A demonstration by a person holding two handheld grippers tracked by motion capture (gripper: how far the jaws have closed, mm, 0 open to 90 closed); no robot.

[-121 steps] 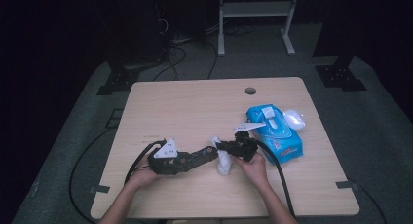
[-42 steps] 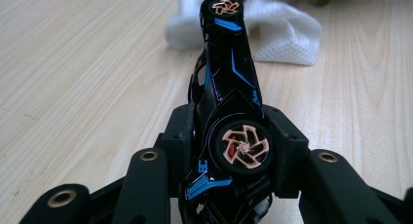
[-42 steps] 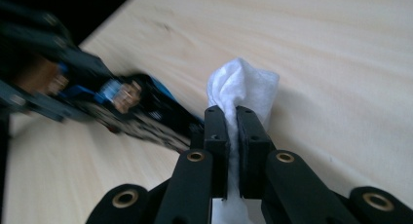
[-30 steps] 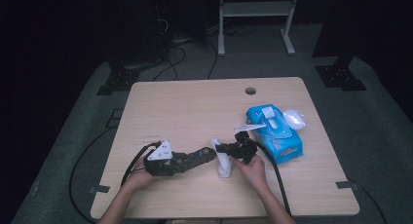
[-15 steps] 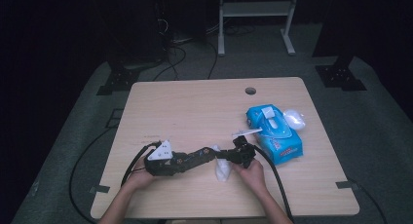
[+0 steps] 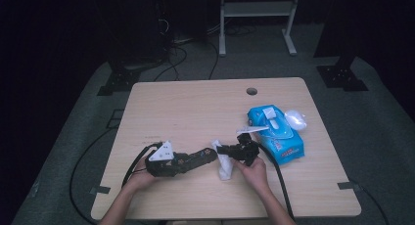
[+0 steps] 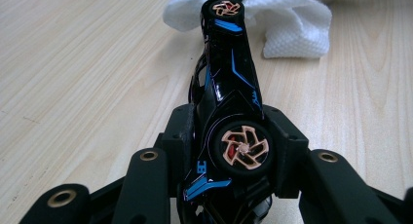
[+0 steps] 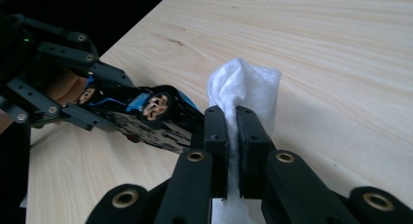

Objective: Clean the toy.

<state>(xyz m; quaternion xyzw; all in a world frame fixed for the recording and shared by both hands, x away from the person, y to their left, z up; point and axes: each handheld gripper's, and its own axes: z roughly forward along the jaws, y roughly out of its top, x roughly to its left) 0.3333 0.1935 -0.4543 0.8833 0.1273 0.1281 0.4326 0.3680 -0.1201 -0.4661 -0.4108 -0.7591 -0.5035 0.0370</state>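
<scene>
My left gripper (image 6: 185, 162) is shut on a black toy car (image 6: 201, 157) with blue stripes and copper wheels, held low over the table near the front edge. In the left gripper view its jaws (image 7: 234, 153) clamp the car (image 7: 229, 83) at the rear wheel, and the nose points at a white wipe (image 7: 287, 24). My right gripper (image 6: 225, 149) is shut on that crumpled wipe (image 6: 224, 167). The right gripper view has the pads (image 8: 233, 131) pinching the wipe (image 8: 251, 85) right beside the car's (image 8: 146, 114) front end.
A blue pack of wipes (image 6: 276, 133) lies on the wooden table (image 6: 195, 107) to the right of my right hand, with a small white object (image 6: 295, 119) at its far side. A cable hole (image 6: 251, 91) sits near the far edge. A metal stand is on the floor behind.
My right gripper has shifted a little with the wipe beside the car's front end. The left gripper and the car have kept still.
</scene>
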